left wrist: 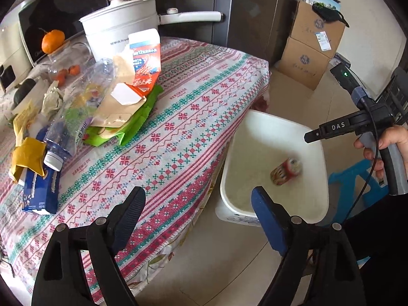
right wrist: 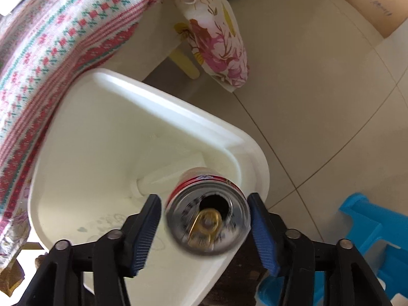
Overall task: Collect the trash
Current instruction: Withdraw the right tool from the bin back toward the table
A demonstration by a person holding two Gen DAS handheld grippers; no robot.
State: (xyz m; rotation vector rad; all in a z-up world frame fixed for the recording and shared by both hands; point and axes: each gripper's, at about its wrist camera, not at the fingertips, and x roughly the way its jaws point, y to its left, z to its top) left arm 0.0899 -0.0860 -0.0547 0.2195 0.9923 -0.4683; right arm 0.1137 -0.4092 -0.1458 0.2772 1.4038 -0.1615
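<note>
The desk [left wrist: 193, 117], under its patterned cloth, carries the trash heap at its far left. The one white bin [left wrist: 270, 125] stands on the floor just off its right edge.

The step in hand looks like the drop. The right tongs [right wrist: 204, 198] hang over the bin with jaws apart, and the single can [right wrist: 207, 216] shows blurred between them, top toward the camera. From the left side the can [left wrist: 287, 170] sits low inside the bin, well below those tongs, so I'd judge it is let go and falling or just landed. The left tongs [left wrist: 197, 192] are apart too, holding nothing, near the desk's near edge.

Next, I reckon, one pair must swing left to the heap and close on a loose piece from the top.

Waiting there I count:
- one bottle [left wrist: 76, 117]
- one torn carton [left wrist: 145, 58]
- one green packet [left wrist: 132, 122]
- one blue packet [left wrist: 40, 188]
- one yellow wrapper [left wrist: 28, 158], perhaps a second behind it
- one paper wad [left wrist: 52, 99]
</note>
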